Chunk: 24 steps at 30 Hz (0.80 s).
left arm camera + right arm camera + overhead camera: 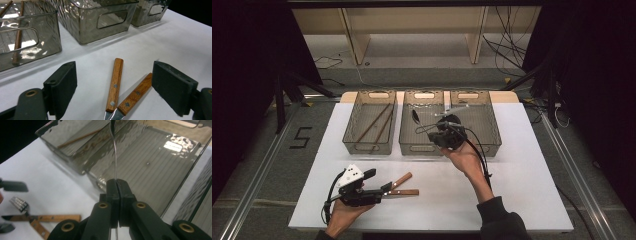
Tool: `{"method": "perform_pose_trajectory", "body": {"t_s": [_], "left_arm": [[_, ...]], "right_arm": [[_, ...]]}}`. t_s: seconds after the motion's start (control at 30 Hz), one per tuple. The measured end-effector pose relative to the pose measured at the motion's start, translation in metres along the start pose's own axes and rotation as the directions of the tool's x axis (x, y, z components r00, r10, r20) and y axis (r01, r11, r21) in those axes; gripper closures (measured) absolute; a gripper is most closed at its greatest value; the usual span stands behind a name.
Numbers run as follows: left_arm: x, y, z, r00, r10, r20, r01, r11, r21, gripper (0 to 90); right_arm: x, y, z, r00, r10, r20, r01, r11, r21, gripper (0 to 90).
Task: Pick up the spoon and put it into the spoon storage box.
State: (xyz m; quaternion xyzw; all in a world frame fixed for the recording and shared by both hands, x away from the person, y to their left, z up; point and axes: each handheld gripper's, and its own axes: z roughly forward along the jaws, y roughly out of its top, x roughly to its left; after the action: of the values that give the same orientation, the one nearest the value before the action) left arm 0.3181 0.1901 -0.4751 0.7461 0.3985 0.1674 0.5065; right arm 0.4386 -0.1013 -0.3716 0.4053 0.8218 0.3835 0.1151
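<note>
Thin metal utensil (114, 150), perhaps a spoon, pinched by its handle, held above middle grey bin (160, 170)

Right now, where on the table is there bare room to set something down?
Free: the white table right of the right hand, and its left edge beside the left bin. Crowded: near the left gripper, by the two wooden-handled knives.

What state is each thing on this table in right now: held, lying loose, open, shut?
Left gripper: open, jaws either side of two wooden handles.
Wooden-handled knives: lying crossed on the table, not gripped.
Right gripper: shut on a thin metal utensil.
Metal utensil: held above the middle bin.
Middle bin: upright.
Left bin: holds chopsticks.
</note>
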Motion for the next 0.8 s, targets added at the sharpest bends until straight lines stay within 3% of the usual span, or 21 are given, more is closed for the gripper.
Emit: {"method": "perform_pose_trajectory", "body": {"t_s": [0.4,0.8], "left_arm": [[0.001,0.000,-0.001,1.0000,-0.007,-0.001,0.007,0.9999,-0.010,20.3],[0.001,0.001,-0.001,1.0000,-0.009,-0.001,0.009,0.9999,-0.014,20.3]], "right_arm": [[-0.017,0.040,0.026,0.9968,0.069,0.040,-0.070,0.997,0.012,89.7],[-0.027,0.050,0.054,0.9912,0.103,0.083,-0.107,0.993,0.047,89.7]]}}
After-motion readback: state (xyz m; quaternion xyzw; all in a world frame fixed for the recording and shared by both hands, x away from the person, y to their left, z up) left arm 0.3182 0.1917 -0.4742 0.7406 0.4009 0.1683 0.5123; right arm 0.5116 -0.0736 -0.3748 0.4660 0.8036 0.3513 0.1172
